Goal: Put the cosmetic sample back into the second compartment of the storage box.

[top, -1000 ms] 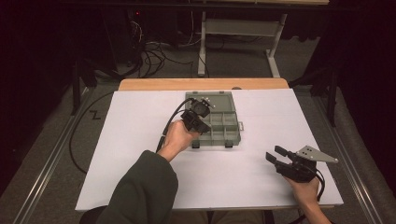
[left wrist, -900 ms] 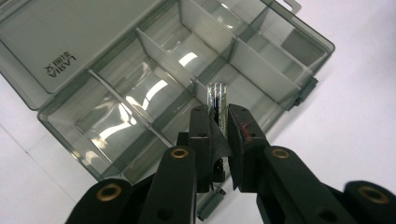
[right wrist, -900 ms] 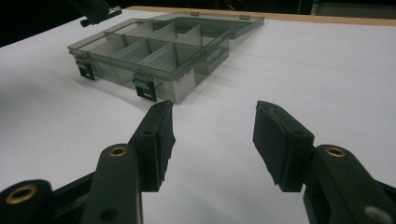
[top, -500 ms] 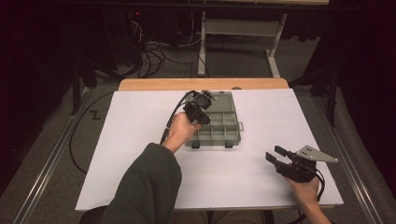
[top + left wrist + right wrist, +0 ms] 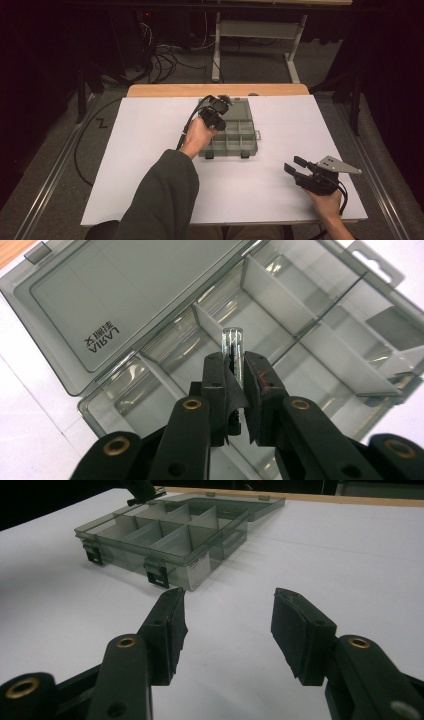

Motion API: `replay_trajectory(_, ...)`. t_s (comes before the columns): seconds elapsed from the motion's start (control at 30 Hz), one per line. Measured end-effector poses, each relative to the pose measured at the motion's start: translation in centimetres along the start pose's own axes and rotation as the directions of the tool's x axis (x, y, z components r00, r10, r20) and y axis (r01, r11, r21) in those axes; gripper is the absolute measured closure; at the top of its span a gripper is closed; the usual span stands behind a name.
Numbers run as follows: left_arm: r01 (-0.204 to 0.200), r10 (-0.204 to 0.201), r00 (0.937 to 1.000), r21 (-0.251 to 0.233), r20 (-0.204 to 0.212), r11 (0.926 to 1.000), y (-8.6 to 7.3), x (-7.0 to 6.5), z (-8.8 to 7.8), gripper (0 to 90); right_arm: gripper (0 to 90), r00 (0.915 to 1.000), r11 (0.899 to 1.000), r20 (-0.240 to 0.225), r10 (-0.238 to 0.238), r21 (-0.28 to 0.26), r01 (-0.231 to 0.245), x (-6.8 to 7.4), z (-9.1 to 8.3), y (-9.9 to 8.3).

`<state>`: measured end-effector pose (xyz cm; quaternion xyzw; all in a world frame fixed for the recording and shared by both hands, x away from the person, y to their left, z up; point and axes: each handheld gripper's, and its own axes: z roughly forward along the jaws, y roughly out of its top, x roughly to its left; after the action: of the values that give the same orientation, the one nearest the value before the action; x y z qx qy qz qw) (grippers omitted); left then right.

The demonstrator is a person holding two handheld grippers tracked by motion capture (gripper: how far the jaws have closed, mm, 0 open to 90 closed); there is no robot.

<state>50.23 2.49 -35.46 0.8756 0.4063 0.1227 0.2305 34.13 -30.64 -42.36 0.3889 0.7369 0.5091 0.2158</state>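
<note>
A smoky clear plastic organizer box (image 5: 235, 145) lies open mid-table, its lid (image 5: 115, 295) flat behind it and its compartments (image 5: 280, 325) divided by clear walls. My left gripper (image 5: 214, 116) hovers over the box's far left part, shut on a small clear glass piece (image 5: 233, 347) that sticks up between its pads. The right gripper (image 5: 295, 166) rests near the table's front right, open, with nothing between its jaws. From the right gripper view the box (image 5: 165, 535) lies ahead and to the left, two black latches (image 5: 156, 575) on its near side.
The box sits on a white sheet (image 5: 150, 145) covering the table, with a wooden edge (image 5: 170, 90) at the far side. Cables (image 5: 165, 55) and a metal stand (image 5: 260, 35) occupy the floor beyond. A cable (image 5: 82, 150) hangs off the table's left.
My left gripper has moved away from me over the box toward the lid, still holding the glass piece. The right gripper has stayed still.
</note>
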Motion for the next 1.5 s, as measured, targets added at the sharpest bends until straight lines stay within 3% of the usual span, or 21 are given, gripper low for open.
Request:
replay_trajectory(0.87, 0.043, -0.042, 0.9989, 0.032, -0.022, 0.9986, 0.0, 0.9, 2.2, 79.8, 49.1, 0.9999, 1.0, -0.01, -0.003, 0.006, 0.003, 0.0, 0.2, 0.0)
replay_trajectory(1.1, 0.038, -0.037, 0.9989, 0.015, -0.028, 0.9992, 0.0, 0.7, 1.9, 73.5, 49.1, 0.9999, 1.0, -0.01, -0.004, 0.004, 0.005, 0.0, 0.1, 0.0)
replay_trajectory(1.5, 0.033, -0.031, 0.9986, 0.033, -0.043, 0.9989, -0.2, 0.6, 1.3, 58.9, 49.1, 0.9999, 1.0, -0.011, -0.003, 0.006, 0.003, 0.0, 0.2, 0.0)
